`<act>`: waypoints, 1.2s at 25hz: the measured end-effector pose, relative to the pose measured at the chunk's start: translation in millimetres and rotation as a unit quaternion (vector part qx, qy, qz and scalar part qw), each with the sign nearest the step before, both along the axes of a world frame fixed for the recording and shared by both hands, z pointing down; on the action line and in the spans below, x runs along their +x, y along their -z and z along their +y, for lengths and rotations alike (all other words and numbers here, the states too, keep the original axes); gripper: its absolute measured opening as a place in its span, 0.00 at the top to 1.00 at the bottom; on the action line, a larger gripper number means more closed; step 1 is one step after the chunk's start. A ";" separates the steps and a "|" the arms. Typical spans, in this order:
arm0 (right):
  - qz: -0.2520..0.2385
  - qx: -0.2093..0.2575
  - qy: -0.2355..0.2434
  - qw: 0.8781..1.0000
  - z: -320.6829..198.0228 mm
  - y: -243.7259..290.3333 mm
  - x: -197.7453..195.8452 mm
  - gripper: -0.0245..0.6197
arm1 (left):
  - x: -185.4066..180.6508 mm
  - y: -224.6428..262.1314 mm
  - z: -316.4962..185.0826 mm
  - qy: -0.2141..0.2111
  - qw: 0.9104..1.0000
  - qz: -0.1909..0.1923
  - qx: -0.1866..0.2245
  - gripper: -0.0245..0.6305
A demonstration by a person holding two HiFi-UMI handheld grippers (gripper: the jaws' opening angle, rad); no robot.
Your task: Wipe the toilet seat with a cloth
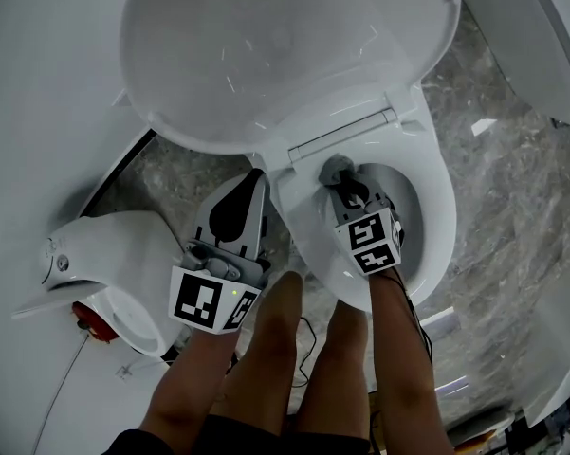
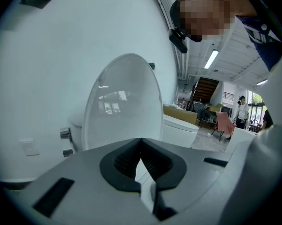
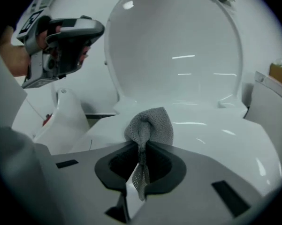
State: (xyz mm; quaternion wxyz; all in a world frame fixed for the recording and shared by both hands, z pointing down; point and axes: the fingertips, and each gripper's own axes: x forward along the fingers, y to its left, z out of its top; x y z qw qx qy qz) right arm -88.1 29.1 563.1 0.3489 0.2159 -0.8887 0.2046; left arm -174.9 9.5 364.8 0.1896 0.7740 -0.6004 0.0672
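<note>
1. Cloth (image 3: 150,125): a small grey piece of open-weave fabric. I judge it light, soft and limp. It should bunch and fold under pressure rather than hold a shape, and nothing about it looks fragile.
2. The safest hold is on a gathered fold set deep between the pads, not on a loose edge, which could slide free during a stroke. A wad should be left standing beyond the tips to meet the surface.
3. That is roughly how it sits now. The right gripper (image 3: 141,149) has its jaws clenched on the cloth. A thin strip runs down between the jaws, and a rounded bunch bulges out just past the tips.
4. In the head view the cloth (image 1: 337,171) is at the rear inner edge of the toilet seat (image 1: 438,218), just below the raised lid (image 1: 285,45). Whether the fabric is pressing on the seat or is just above it, I cannot tell.
5. The left gripper (image 1: 249,186) is off the seat's left outer edge. Its jaws are pressed together on nothing, and its own view shows only the lid beyond the tips.
6. The seat looks hard and glossy, so the cloth should glide easily. Firm downward pressure will probably be needed to wipe rather than skim.
</note>
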 end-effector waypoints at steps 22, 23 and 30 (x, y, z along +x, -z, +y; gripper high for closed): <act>-0.059 -0.141 0.015 0.988 87.6 12.6 -23.1 0.88 | -2.1 21.3 13.1 -0.004 1.000 0.001 0.013 0.94; -0.068 -0.131 0.001 0.989 75.4 16.2 -31.4 0.88 | -4.4 21.7 15.4 -0.003 1.000 0.000 0.011 0.94; -0.084 -0.127 -0.006 0.988 80.0 29.9 -52.5 0.88 | -17.1 22.4 23.9 0.005 1.000 -0.002 0.008 0.94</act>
